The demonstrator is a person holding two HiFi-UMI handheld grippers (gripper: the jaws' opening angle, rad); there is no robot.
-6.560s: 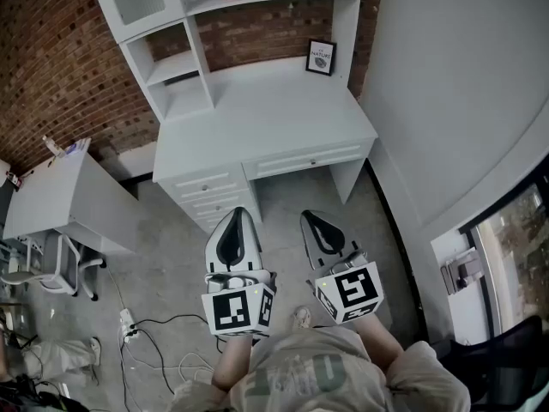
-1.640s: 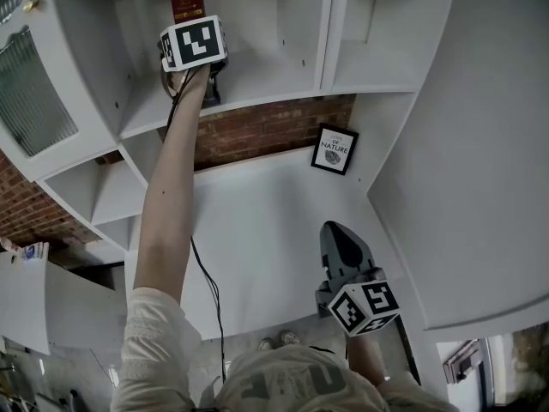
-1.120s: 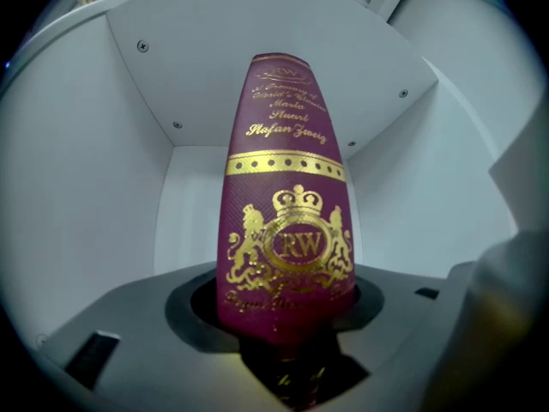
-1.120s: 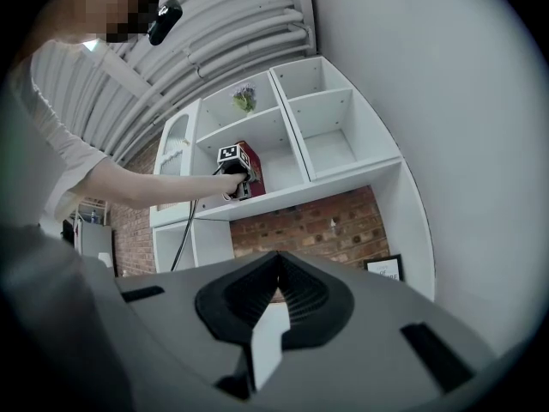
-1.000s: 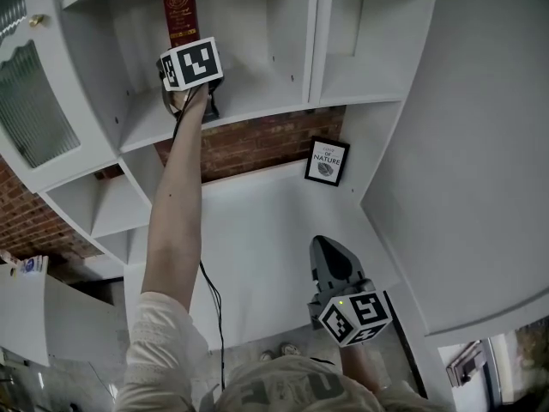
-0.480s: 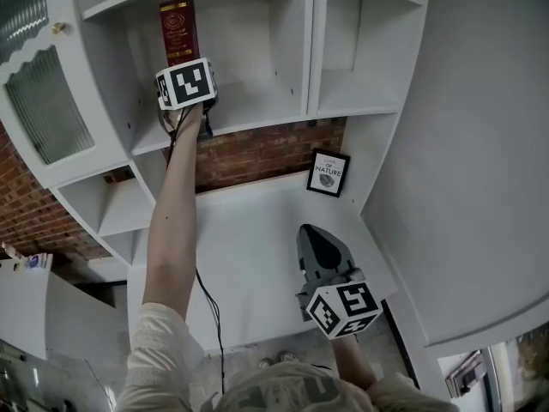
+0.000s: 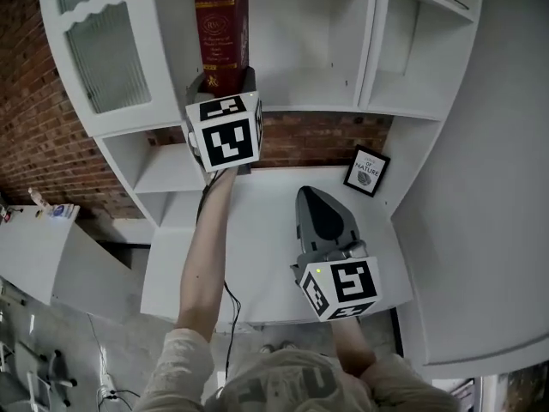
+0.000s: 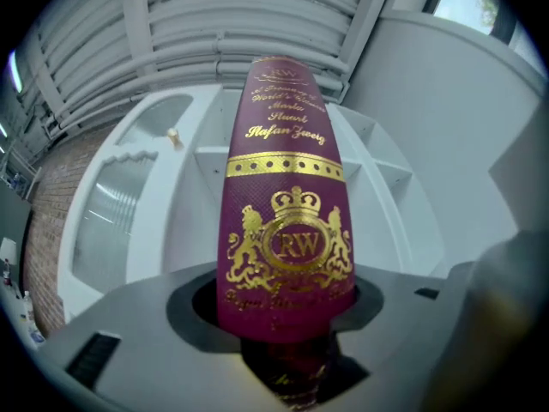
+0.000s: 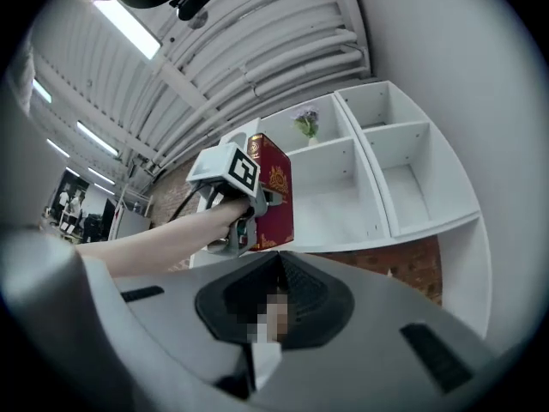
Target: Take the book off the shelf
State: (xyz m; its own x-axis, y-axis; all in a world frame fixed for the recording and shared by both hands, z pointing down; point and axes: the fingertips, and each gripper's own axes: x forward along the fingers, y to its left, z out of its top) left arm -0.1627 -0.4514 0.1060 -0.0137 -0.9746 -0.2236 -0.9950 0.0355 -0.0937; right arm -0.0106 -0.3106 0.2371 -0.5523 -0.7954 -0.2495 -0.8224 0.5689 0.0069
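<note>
A dark red book [image 7: 221, 33] with gold print stands upright in my left gripper [image 7: 225, 82], which is shut on its lower end. The pair hangs in front of the middle compartment of the white shelf unit [image 7: 326, 101], and the book looks clear of the shelf board. In the left gripper view the book's spine [image 8: 287, 230] fills the gap between the jaws. The right gripper view shows the book [image 9: 273, 191] held up by a bare arm. My right gripper [image 7: 322, 217] hovers lower, over the white desk top [image 7: 266, 256], with its jaws together and nothing in them.
A small framed picture [image 7: 366, 170] leans at the back right of the desk. A ribbed-glass cabinet door [image 7: 99, 50] is to the left of the book. A small potted plant [image 9: 306, 123] sits on the top shelf. A second white table [image 7: 51, 247] stands at the left by the brick wall.
The book has left its place deep on the shelf and come out toward me with the left gripper shut on it. The right gripper has stayed low over the desk.
</note>
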